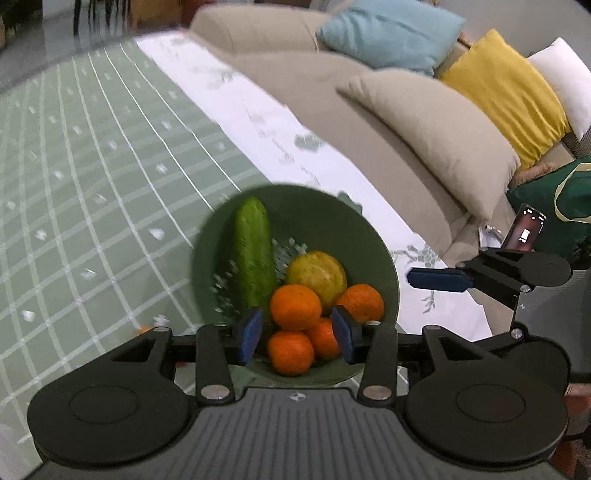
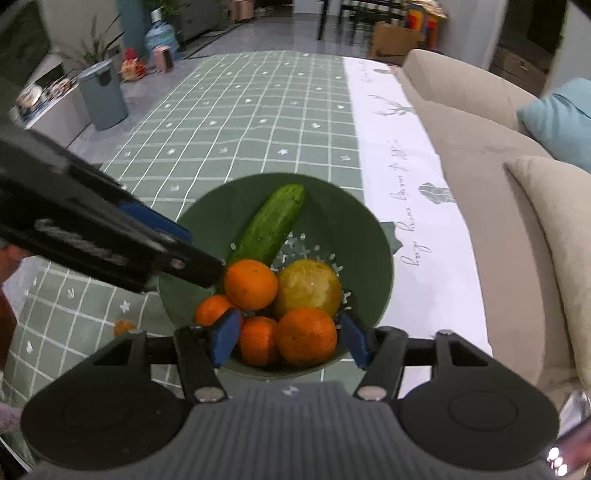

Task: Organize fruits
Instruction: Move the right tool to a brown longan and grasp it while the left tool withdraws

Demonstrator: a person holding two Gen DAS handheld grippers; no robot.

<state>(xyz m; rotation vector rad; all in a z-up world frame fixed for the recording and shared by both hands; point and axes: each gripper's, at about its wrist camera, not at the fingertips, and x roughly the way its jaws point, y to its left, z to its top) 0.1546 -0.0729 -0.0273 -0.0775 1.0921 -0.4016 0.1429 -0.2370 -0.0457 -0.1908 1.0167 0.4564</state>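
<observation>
Dim indoor light, motion blur, fisheye-warped edges

Home living room, open to a dining area. Beige sofa (image 1: 303, 74) runs along the desk (image 2: 258, 122), with cushions: light blue (image 1: 391, 35), yellow (image 1: 506, 88), white (image 1: 569, 81), beige (image 1: 436, 129). Desk has a green checked cloth with a white printed border (image 2: 399, 155). Tiled floor (image 2: 251, 37) beyond, with a grey bin (image 2: 101, 96), water jug (image 2: 160, 38), potted plant (image 2: 96, 48), dark chair legs (image 2: 354, 18), cardboard box (image 2: 391, 40). Green bowl (image 2: 354, 229) of produce on the desk.
</observation>
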